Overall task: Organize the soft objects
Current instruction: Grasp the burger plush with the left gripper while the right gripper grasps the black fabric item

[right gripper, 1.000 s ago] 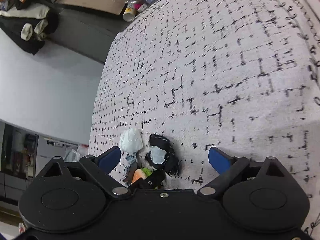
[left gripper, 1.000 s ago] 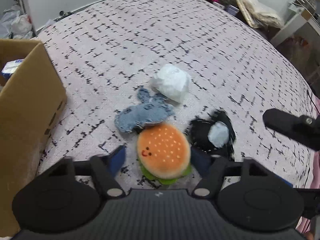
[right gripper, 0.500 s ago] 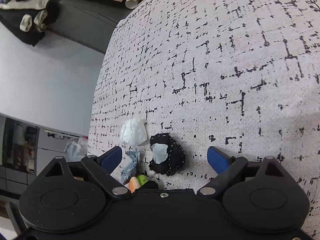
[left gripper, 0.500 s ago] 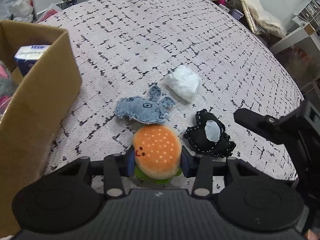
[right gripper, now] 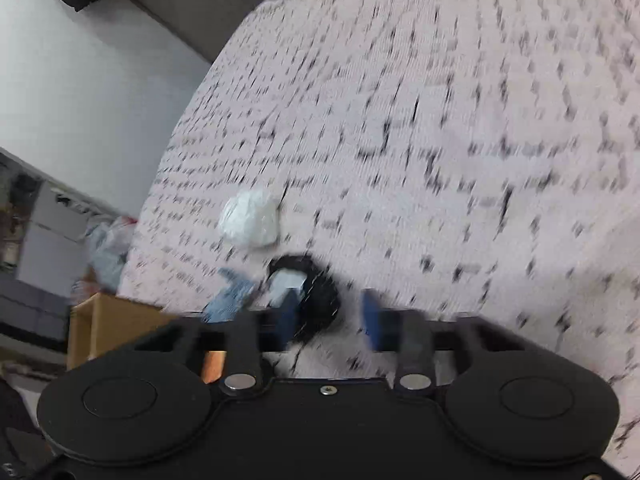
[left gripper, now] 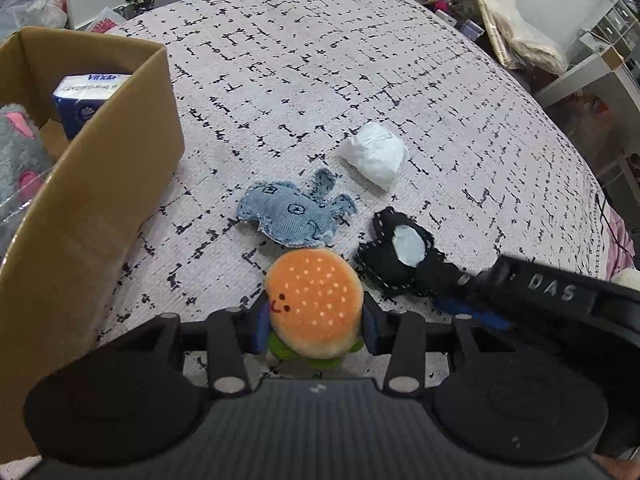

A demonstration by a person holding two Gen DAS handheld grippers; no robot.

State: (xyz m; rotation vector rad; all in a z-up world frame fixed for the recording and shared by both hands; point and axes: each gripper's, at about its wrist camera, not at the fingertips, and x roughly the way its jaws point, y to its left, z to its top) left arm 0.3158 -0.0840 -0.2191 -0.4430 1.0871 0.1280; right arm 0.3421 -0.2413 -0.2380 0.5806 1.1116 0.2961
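My left gripper (left gripper: 314, 320) is shut on an orange plush burger (left gripper: 314, 304) and holds it just above the bed. Beyond it lie a blue denim plush (left gripper: 294, 214), a white soft bundle (left gripper: 376, 154) and a black plush with a white patch (left gripper: 404, 258). My right gripper (right gripper: 330, 316) hangs over the black plush (right gripper: 320, 296), jaws partly closed around its near side; this view is blurred. The white bundle (right gripper: 250, 220) and the denim plush (right gripper: 230, 300) lie to its left. The right gripper's finger (left gripper: 560, 292) shows in the left wrist view beside the black plush.
An open cardboard box (left gripper: 100, 184) stands at the left on the patterned bedspread (left gripper: 320, 60), holding a tissue pack (left gripper: 86, 94) and a grey plush (left gripper: 18, 160). The box (right gripper: 116, 328) also shows at lower left in the right wrist view. Clutter and furniture stand beyond the bed's far edge.
My left gripper closed on the burger and lifted it toward the box. My right gripper came down onto the black plush and its jaws narrowed.
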